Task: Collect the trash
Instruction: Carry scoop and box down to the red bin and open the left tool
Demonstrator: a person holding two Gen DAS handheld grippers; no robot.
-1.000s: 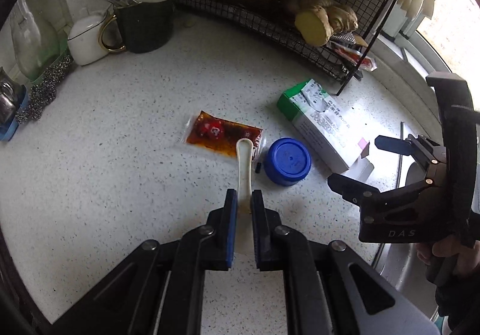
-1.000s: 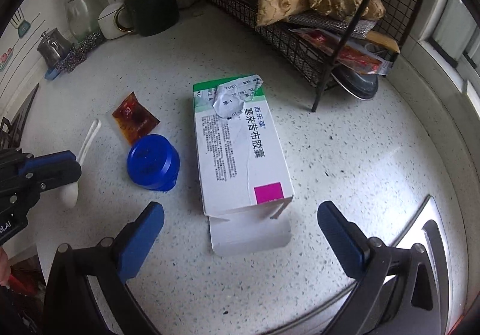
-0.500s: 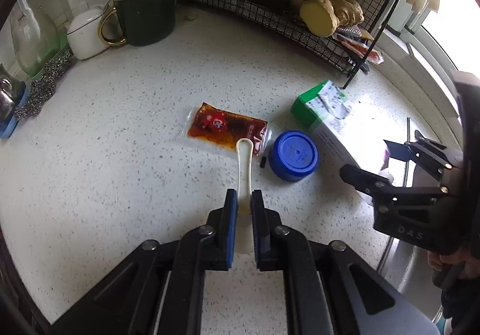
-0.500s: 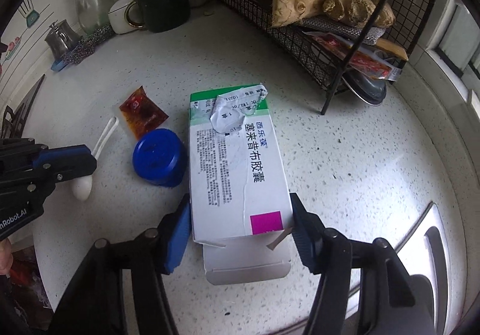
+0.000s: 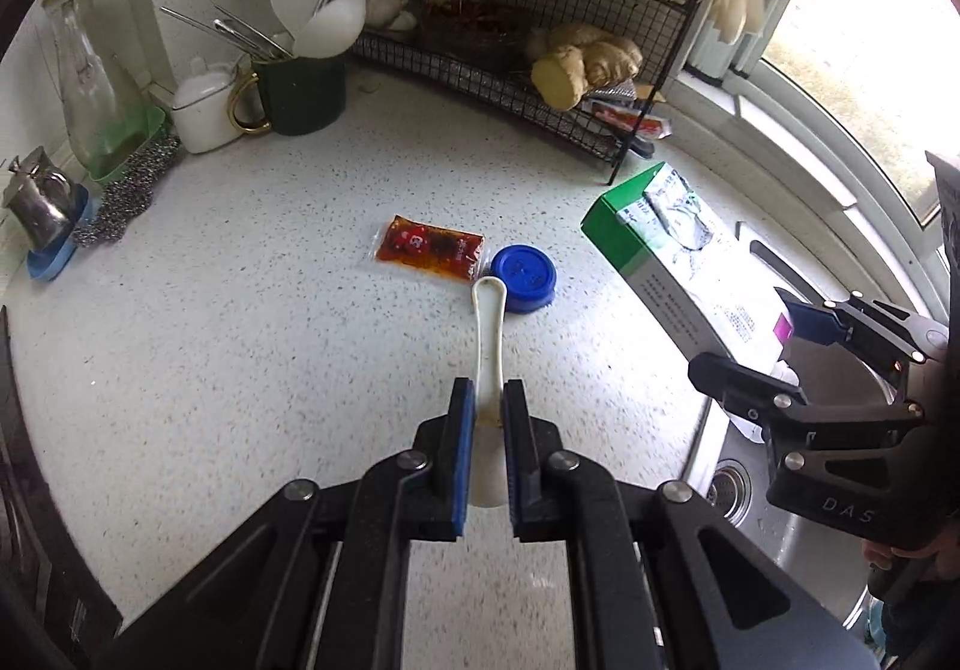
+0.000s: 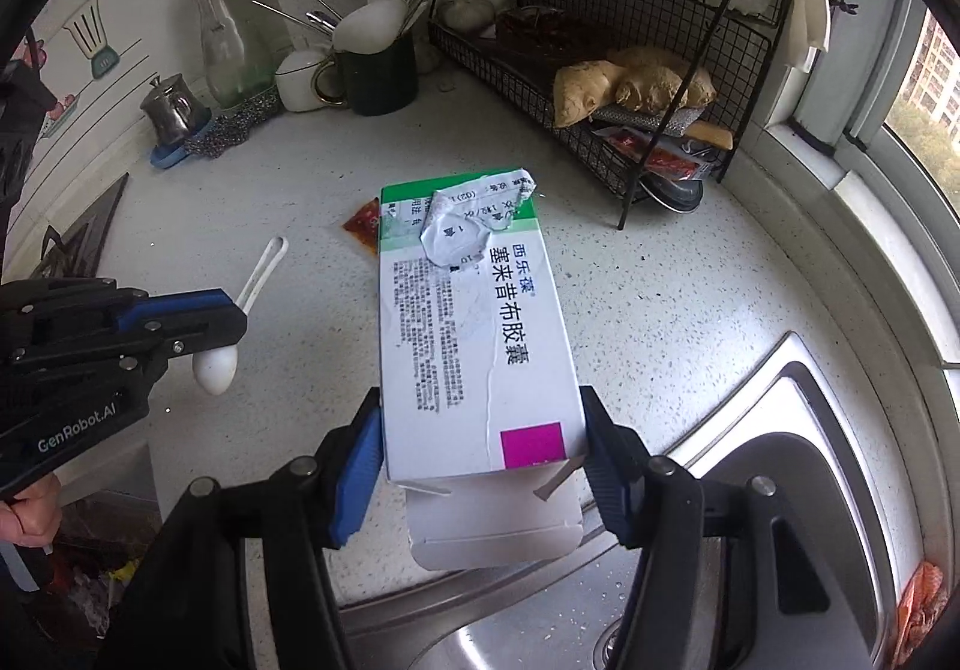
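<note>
My left gripper [image 5: 485, 388] is shut on a white plastic spoon [image 5: 489, 322], held above the speckled counter; the right wrist view shows the spoon's bowl [image 6: 213, 367] hanging below that gripper [image 6: 234, 319]. My right gripper [image 6: 480, 412] is shut on the sides of a white and green medicine box [image 6: 474, 322] with a torn flap, lifted off the counter; in the left wrist view the box [image 5: 678, 250] sticks out of that gripper [image 5: 744, 337] at the right. A red sauce packet [image 5: 429, 248] and a blue cap [image 5: 525, 278] lie on the counter.
A black wire rack [image 5: 540, 87] with ginger stands at the back. A dark green mug [image 5: 306, 90] of utensils, a white pot and a glass bottle [image 5: 84, 69] stand at the back left. A steel sink [image 6: 780, 430] lies below the right gripper.
The right gripper went from wide open to shut on the box and lifted it. Both grippers rose and drew back, the left with the spoon.
</note>
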